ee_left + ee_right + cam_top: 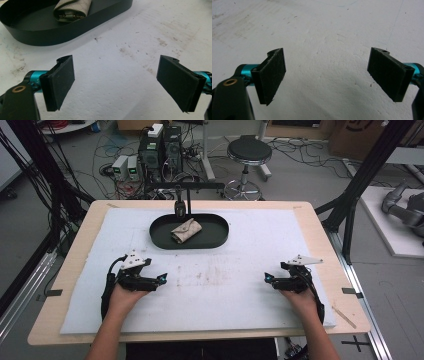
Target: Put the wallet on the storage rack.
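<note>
My left gripper point(161, 279) rests low over the white mat point(215, 285) at the near left of the tabletop point(80, 235), its jaws spread wide with nothing between them; in the left gripper view the pads point(62, 80) stand well apart over bare, stained mat. My right gripper point(267, 278) sits at the near right, also spread wide and holding nothing, its pads point(273, 75) apart over clean mat. The two grippers point inward toward each other, well apart. The folded beige cloth point(186, 230) lies inside the black oval tray point(212, 240) at the far middle of the mat, well clear of both grippers. In the left gripper view the tray point(75, 35) and cloth point(72, 10) appear ahead, beyond the jaws.
</note>
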Demonstrator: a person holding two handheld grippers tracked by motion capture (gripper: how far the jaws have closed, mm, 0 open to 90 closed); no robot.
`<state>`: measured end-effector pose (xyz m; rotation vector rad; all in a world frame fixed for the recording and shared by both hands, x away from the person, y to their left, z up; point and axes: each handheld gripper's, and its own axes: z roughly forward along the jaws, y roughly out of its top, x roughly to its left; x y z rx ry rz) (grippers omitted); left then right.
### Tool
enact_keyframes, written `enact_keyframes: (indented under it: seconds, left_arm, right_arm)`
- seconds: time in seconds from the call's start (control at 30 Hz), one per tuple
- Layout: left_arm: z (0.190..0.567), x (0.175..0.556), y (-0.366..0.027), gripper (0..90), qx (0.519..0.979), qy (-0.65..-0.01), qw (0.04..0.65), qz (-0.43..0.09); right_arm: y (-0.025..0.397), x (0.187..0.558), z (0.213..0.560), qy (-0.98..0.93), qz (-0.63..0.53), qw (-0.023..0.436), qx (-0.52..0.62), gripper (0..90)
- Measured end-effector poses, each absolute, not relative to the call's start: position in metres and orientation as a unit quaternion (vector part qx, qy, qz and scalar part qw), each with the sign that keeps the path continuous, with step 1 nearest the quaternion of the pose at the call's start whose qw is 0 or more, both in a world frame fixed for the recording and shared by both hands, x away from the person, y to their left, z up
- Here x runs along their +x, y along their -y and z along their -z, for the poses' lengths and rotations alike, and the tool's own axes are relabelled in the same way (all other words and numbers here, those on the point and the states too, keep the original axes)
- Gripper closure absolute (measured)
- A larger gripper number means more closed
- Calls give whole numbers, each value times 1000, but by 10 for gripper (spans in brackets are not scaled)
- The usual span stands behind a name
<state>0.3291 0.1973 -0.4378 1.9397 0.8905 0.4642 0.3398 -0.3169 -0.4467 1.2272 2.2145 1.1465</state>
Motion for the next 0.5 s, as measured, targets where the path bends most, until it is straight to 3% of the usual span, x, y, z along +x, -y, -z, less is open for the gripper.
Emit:
enact_keyframes:
  seconds: [0.5]
  left_arm:
    - [437,330,-196,149,786,-369,459,-190]
  right_arm:
    - [323,341,445,-777,-392,179,459,155]
